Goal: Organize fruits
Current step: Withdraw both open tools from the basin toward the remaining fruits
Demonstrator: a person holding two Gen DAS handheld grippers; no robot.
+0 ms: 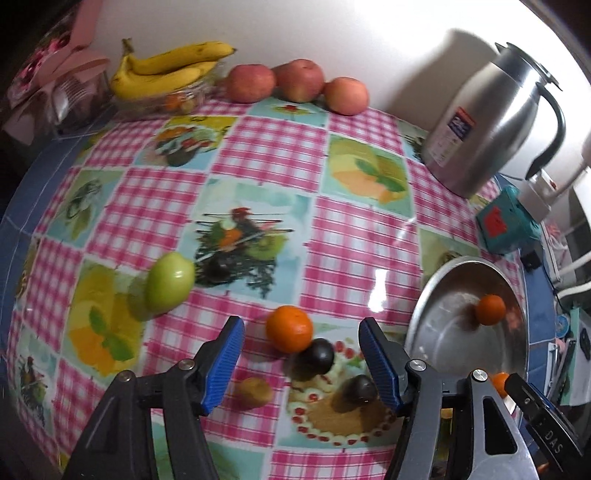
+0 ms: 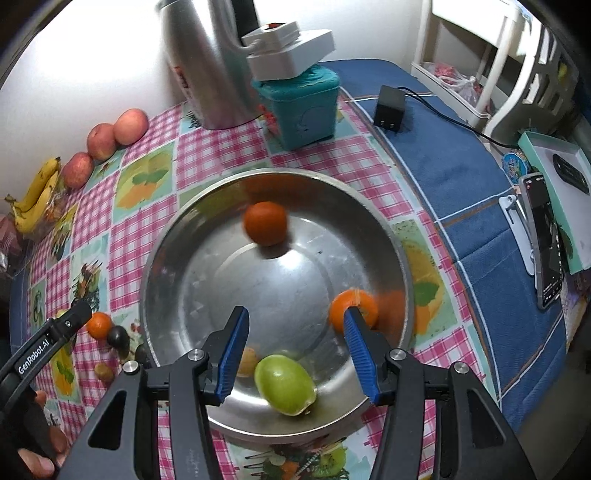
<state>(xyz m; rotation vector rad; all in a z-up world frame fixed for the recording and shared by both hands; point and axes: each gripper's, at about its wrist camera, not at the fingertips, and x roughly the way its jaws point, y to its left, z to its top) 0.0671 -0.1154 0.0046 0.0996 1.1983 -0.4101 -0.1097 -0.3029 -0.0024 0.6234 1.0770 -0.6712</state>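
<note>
My left claw (image 1: 301,360) is spread and empty above the loose fruit near the counter's front edge, so I'd drop over the orange (image 1: 289,328) and close gently, keeping clear of the dark plum (image 1: 318,356) touching it. My right claw (image 2: 295,347) hangs spread and empty over the steel bowl (image 2: 173,258), which already holds two oranges and a green fruit (image 2: 286,384). The counter wears a glossy pink-check cloth (image 1: 266,147), with bananas (image 1: 166,70), apples (image 1: 295,81) and a steel jug (image 1: 491,122) along the back edge by the wall.

Bright glare whitens the wall (image 1: 369,33) (both views), fisheye bends edges, and the rolling orange (image 2: 265,223) blurs.
</note>
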